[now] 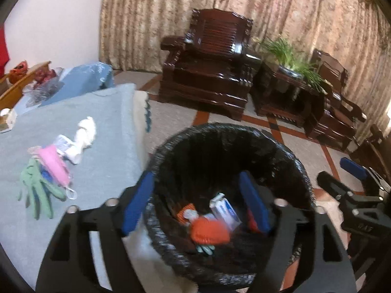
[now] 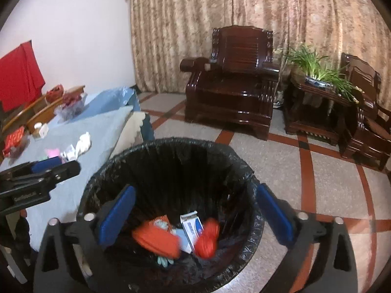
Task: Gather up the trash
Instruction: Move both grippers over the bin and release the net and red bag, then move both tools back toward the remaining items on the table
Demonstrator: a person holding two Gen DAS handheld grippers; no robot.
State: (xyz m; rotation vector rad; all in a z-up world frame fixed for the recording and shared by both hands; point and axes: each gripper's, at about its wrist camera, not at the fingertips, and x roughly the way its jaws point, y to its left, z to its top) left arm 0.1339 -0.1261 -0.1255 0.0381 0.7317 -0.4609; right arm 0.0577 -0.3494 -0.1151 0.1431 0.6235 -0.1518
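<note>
A black-lined trash bin stands on the floor beside the table. Inside lie an orange glove, a white-blue box, a red blurred item and other scraps. My left gripper is open and empty over the bin's left rim. My right gripper is open and empty above the bin; it also shows in the left wrist view. On the table lie a green glove, a pink wrapper and a white crumpled tissue.
Dark wooden armchairs and a side table with a green plant stand by the curtain. At the table's far end are bagged items and small boxes. Tiled floor lies right of the bin.
</note>
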